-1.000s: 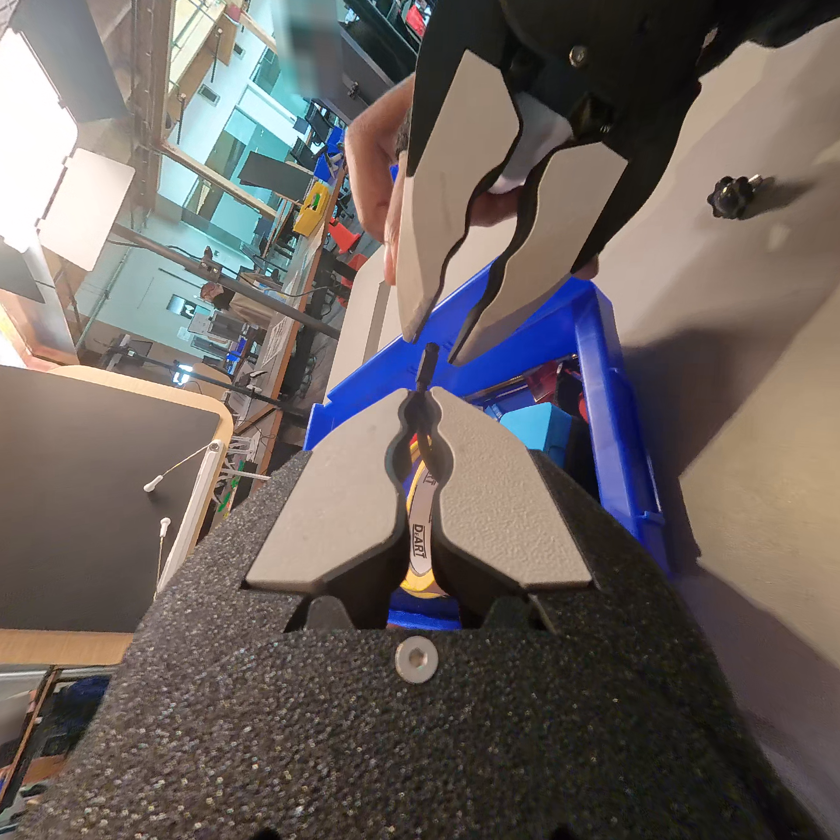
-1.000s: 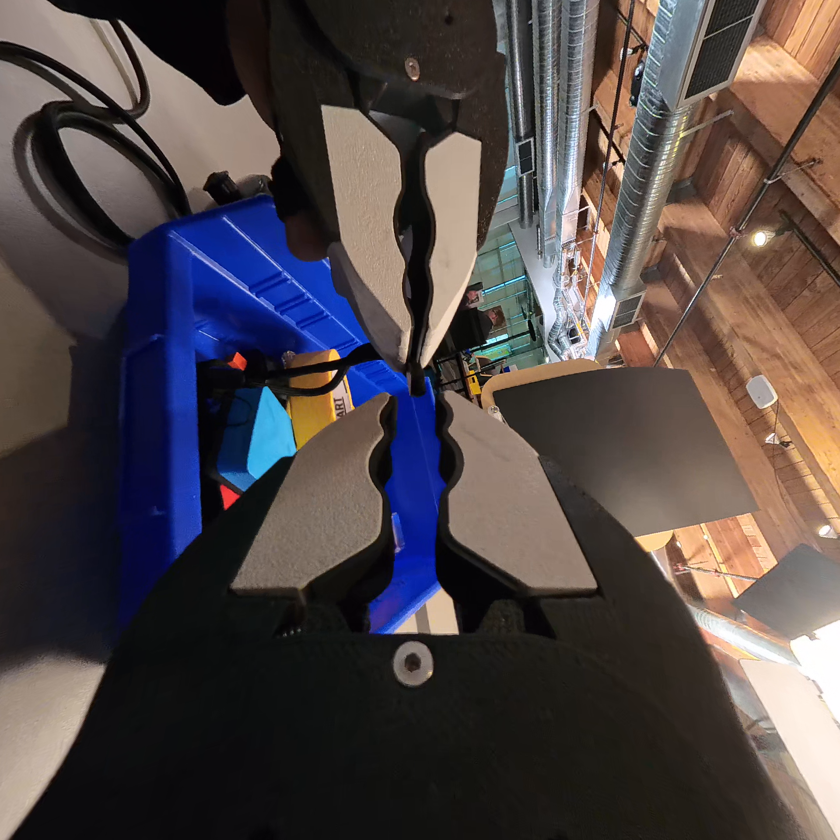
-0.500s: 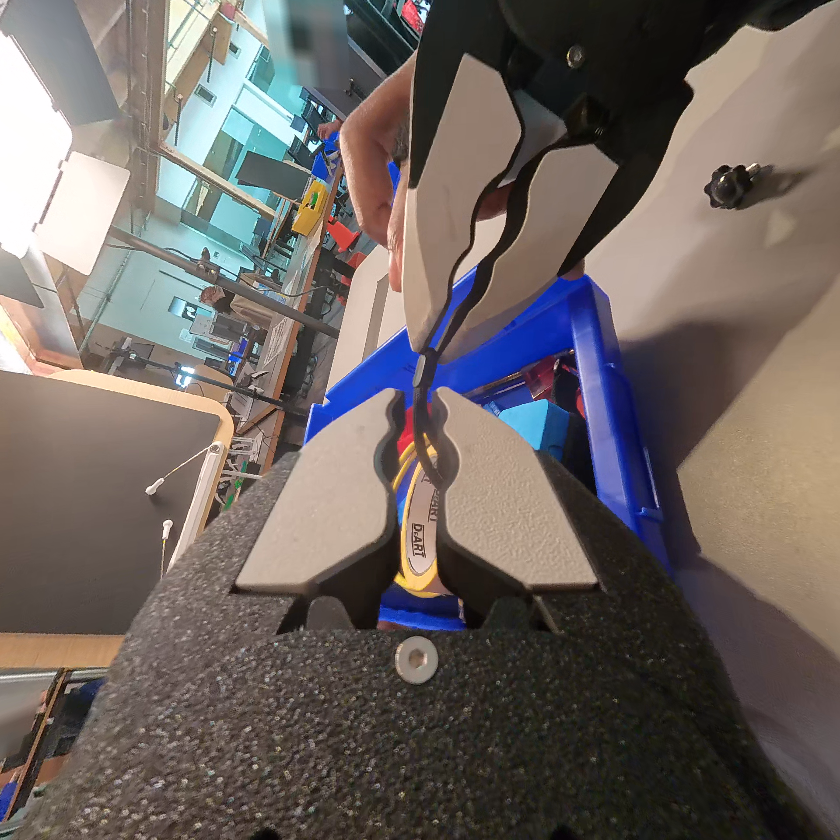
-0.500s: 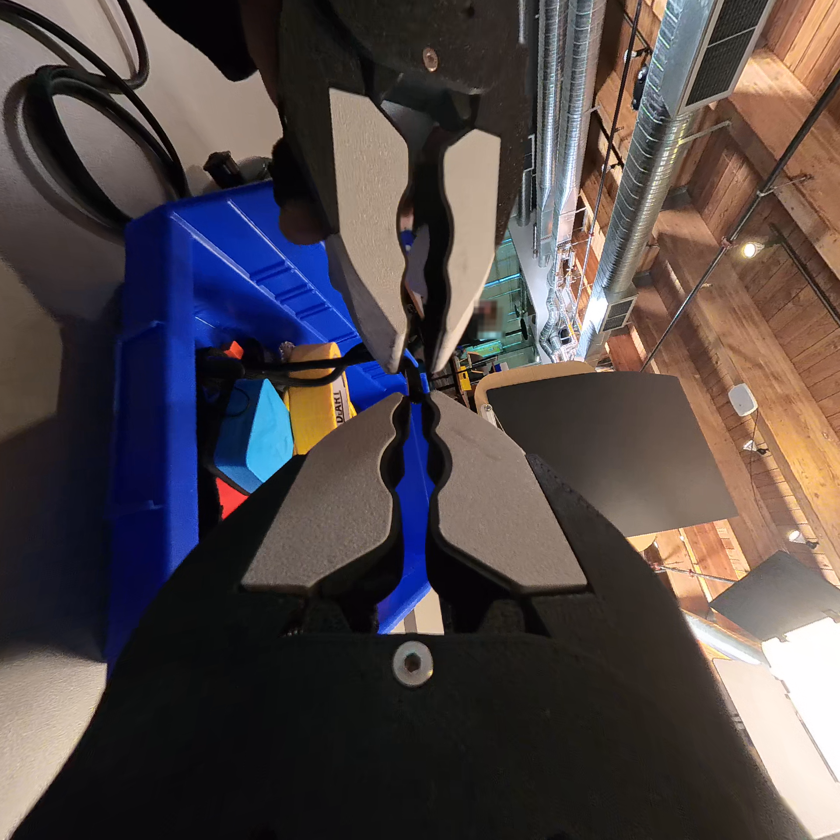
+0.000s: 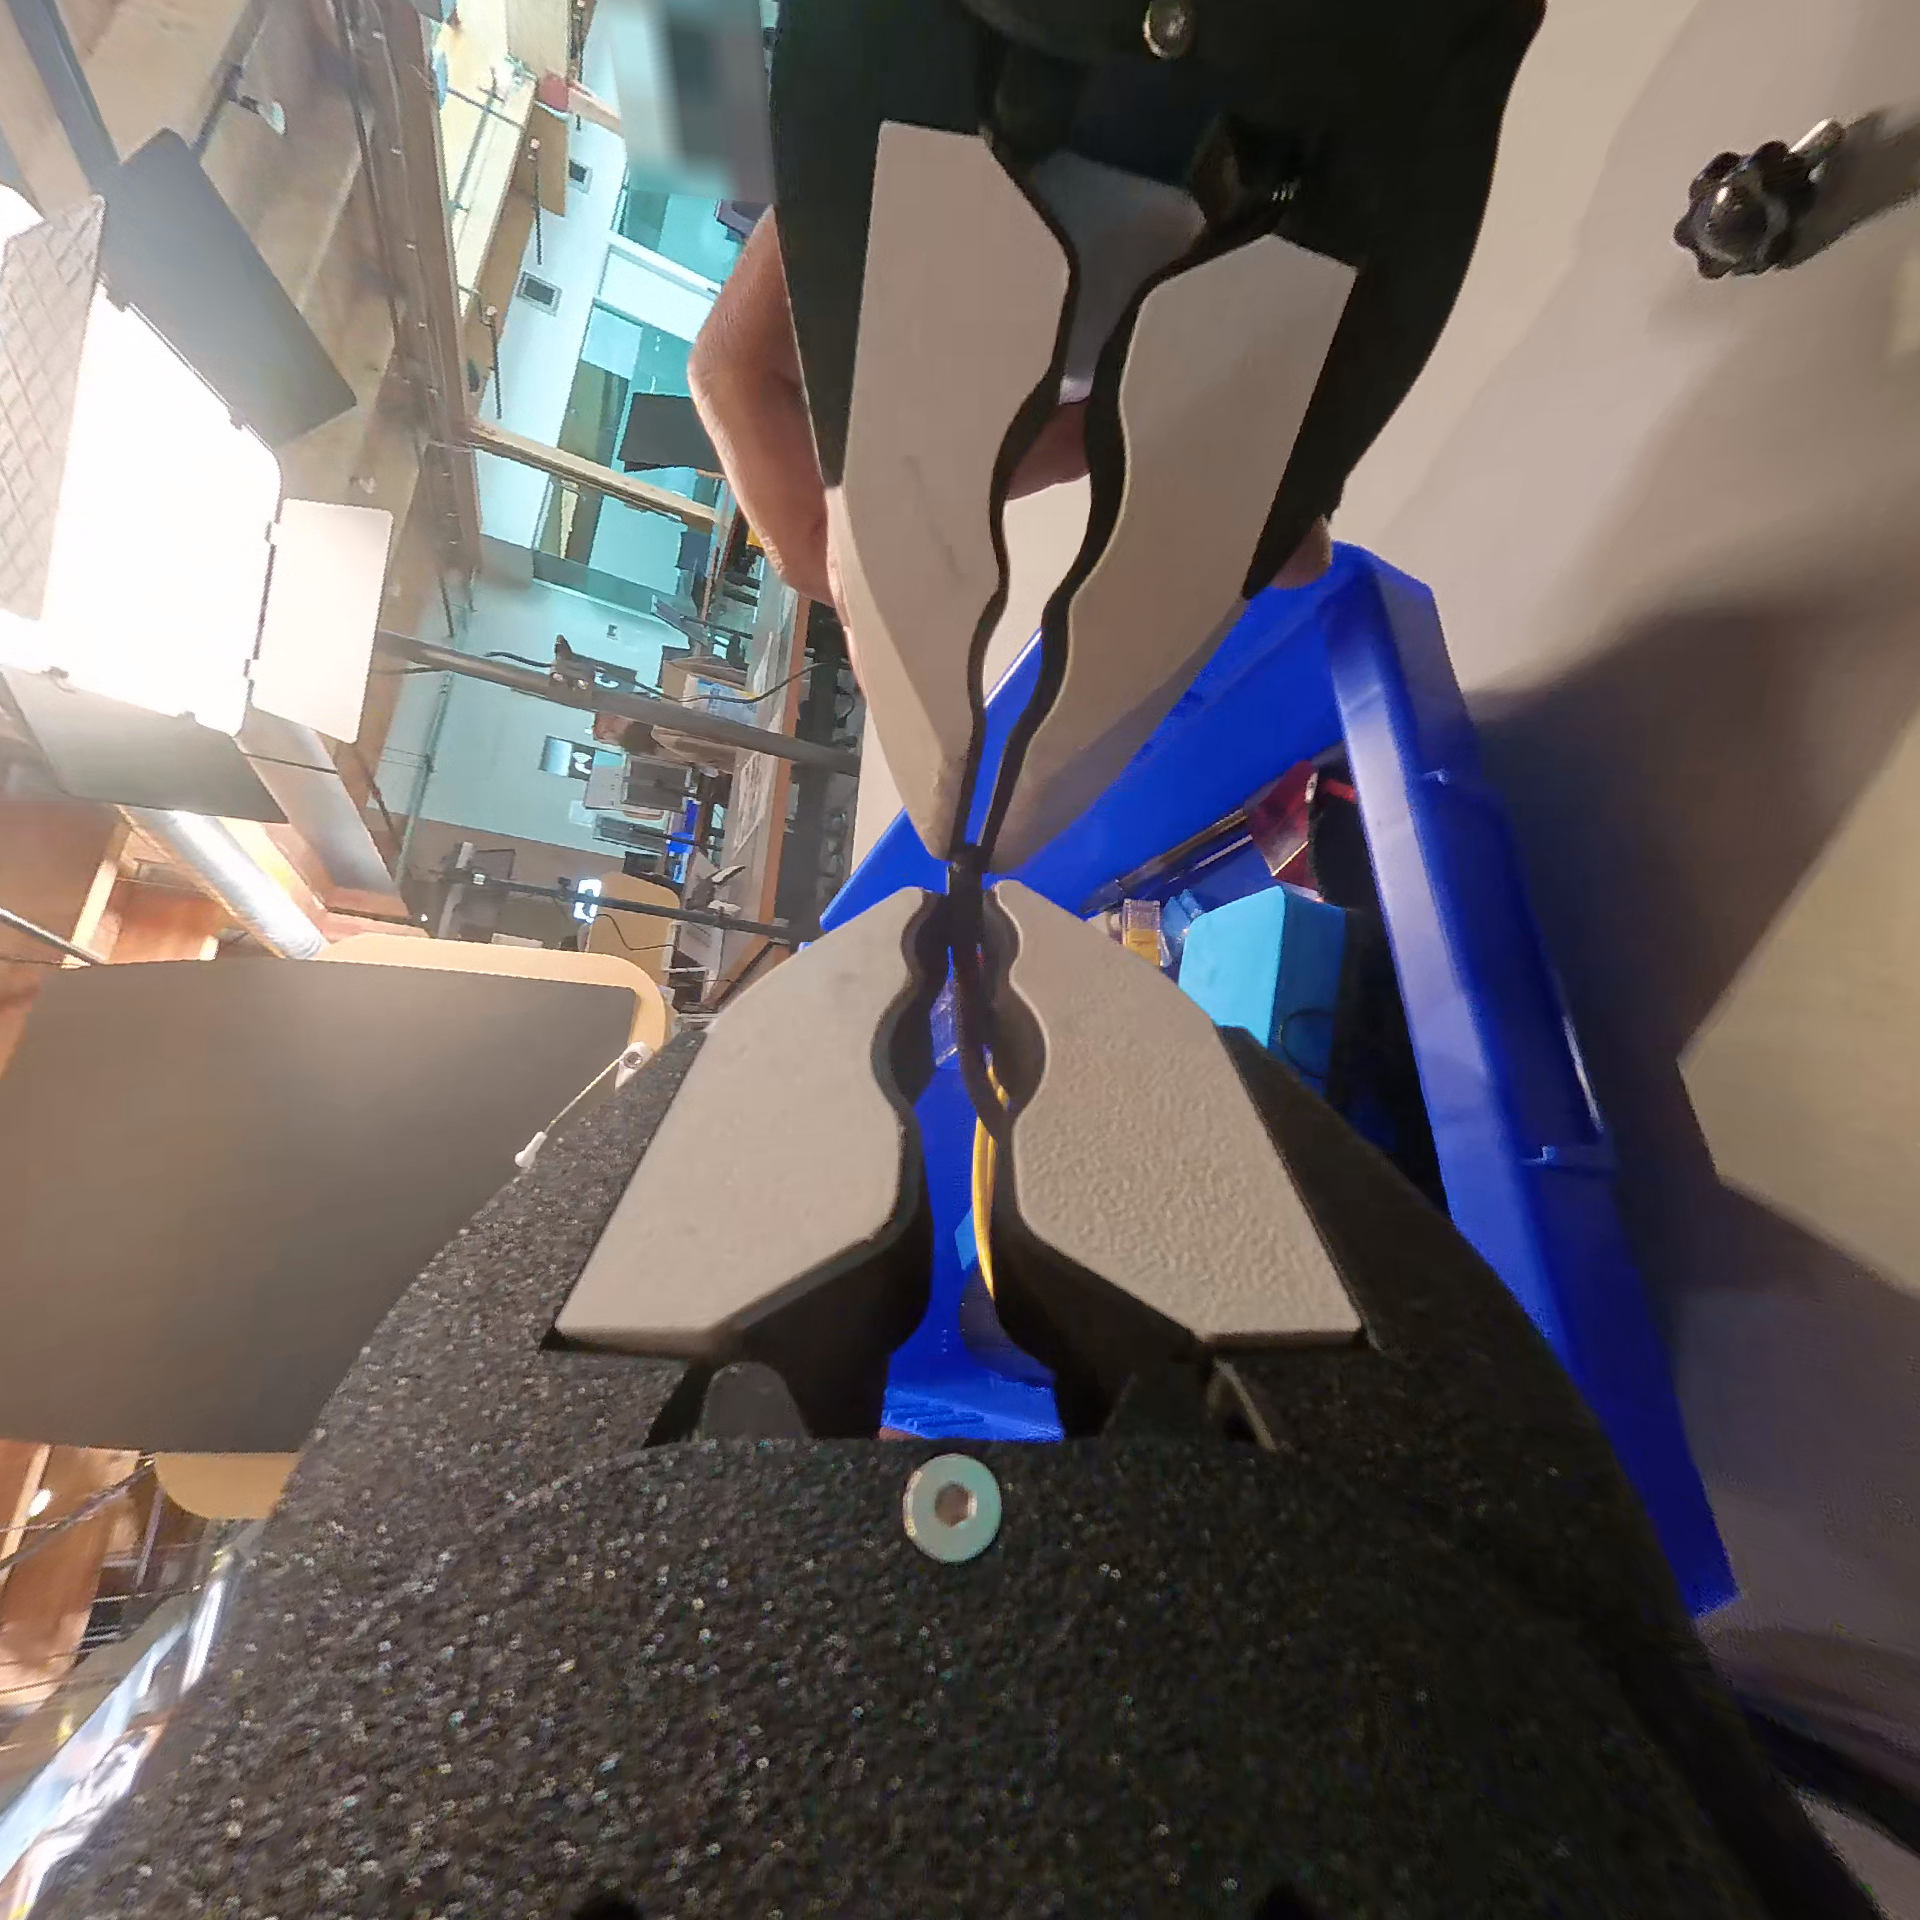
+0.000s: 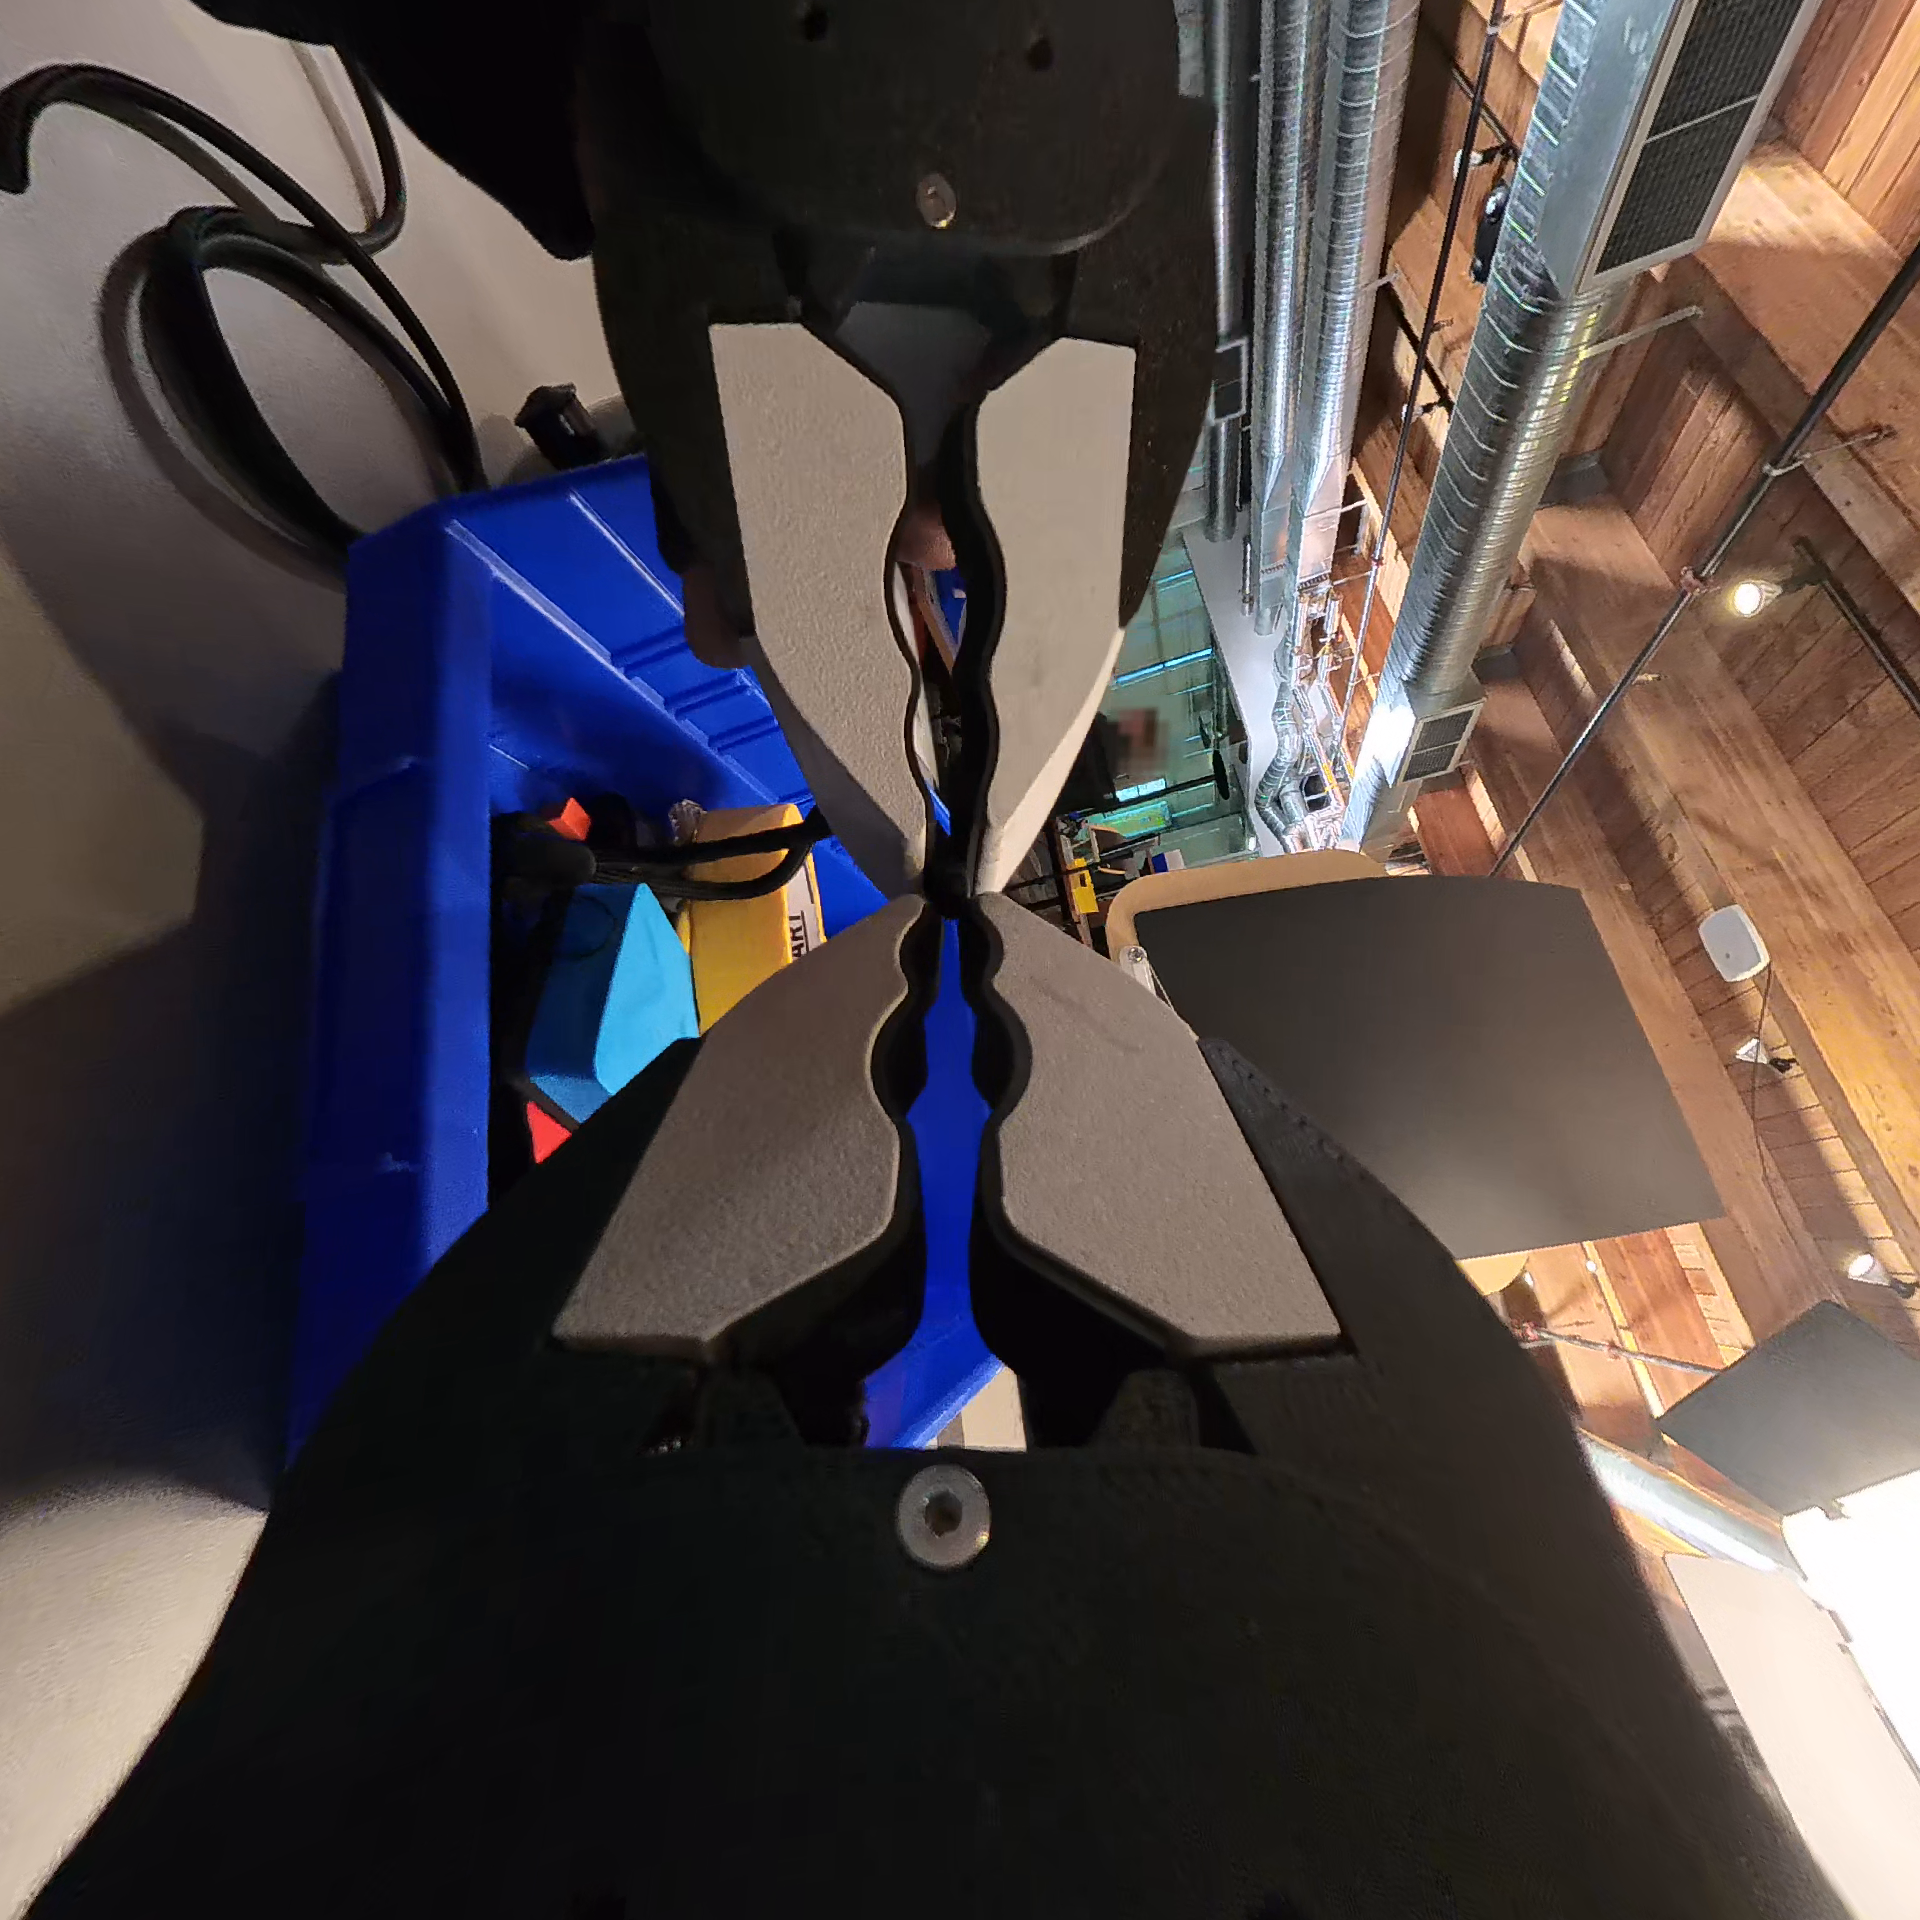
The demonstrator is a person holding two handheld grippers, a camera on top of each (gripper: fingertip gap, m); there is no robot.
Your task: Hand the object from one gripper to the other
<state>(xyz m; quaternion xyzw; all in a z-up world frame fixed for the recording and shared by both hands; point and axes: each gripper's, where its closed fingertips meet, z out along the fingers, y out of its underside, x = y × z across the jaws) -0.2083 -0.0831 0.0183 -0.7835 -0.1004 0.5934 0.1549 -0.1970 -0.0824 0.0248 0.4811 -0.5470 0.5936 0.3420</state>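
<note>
The thin black cord point(image 5: 968, 935) is clamped, seemingly, by both the left gripper point(image 5: 961, 914) and right gripper point(image 6: 951, 920); the left jaws should be parted only once the right grip is sure.

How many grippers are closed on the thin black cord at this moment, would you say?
2: the left gripper pinches the black cord from below, and the right gripper pinches it from above, tip to tip over the blue bin.
</note>
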